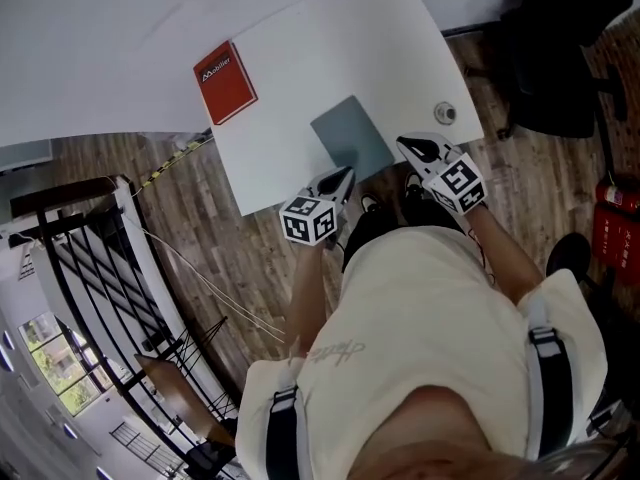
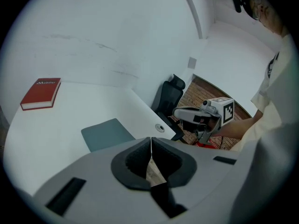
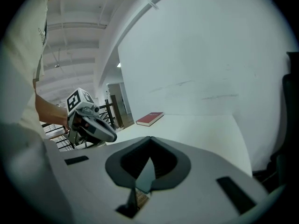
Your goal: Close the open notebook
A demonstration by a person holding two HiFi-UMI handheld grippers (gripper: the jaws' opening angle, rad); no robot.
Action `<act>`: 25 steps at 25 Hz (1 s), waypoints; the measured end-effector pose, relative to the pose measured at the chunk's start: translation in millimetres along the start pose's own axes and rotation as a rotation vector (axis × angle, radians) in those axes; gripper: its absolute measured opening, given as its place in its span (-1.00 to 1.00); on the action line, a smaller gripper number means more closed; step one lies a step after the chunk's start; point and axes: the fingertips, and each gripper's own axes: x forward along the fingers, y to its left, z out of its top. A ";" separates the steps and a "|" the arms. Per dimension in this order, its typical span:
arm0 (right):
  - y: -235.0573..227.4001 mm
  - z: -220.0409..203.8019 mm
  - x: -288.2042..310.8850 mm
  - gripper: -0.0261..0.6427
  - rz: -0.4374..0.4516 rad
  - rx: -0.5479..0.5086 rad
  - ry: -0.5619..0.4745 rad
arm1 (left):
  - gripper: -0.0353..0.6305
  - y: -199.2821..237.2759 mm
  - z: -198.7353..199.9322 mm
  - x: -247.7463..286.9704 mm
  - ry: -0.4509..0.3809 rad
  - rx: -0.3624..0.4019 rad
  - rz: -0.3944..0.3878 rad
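Both pairs of fingers are pressed together at their tips with nothing gripped: the left gripper (image 2: 151, 140) shows only a sliver of floor behind its dark pads (image 2: 135, 160), and the right gripper (image 3: 150, 140) likewise pinches nothing. In the head view the two grippers, left gripper (image 1: 344, 177) and right gripper (image 1: 410, 147), hang at the near edge of the one white table (image 1: 300, 28), each carrying one marker cube. Between and just ahead of their tips lies the single grey-blue notebook (image 1: 352, 138), flat on the table with its plain cover up, showing as one slab. Well apart, toward the far left corner, sits one red book (image 1: 225, 81) with white lettering that seems to read "Mobilier". One round cable grommet (image 1: 445, 112) sits near the right gripper, and one black office chair (image 1: 560, 58) stands beyond the table.
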 end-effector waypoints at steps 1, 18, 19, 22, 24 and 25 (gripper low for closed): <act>3.7 3.0 2.3 -0.90 -0.003 -0.016 0.001 | -0.82 1.8 2.0 -7.0 -0.013 0.007 0.001; 52.6 112.2 10.0 -0.90 0.056 -0.182 -0.152 | -0.84 28.4 77.9 -94.6 -0.232 0.247 0.255; 54.0 118.0 10.1 -0.90 0.054 -0.188 -0.162 | -0.84 28.2 83.4 -100.0 -0.243 0.261 0.268; 57.3 134.5 9.2 -0.90 0.053 -0.214 -0.193 | -0.84 26.4 102.8 -114.8 -0.294 0.277 0.291; 58.6 144.6 7.8 -0.90 0.051 -0.239 -0.216 | -0.84 24.8 116.4 -123.2 -0.326 0.291 0.302; 58.9 150.3 6.6 -0.90 0.049 -0.247 -0.227 | -0.84 24.2 122.6 -126.4 -0.339 0.299 0.308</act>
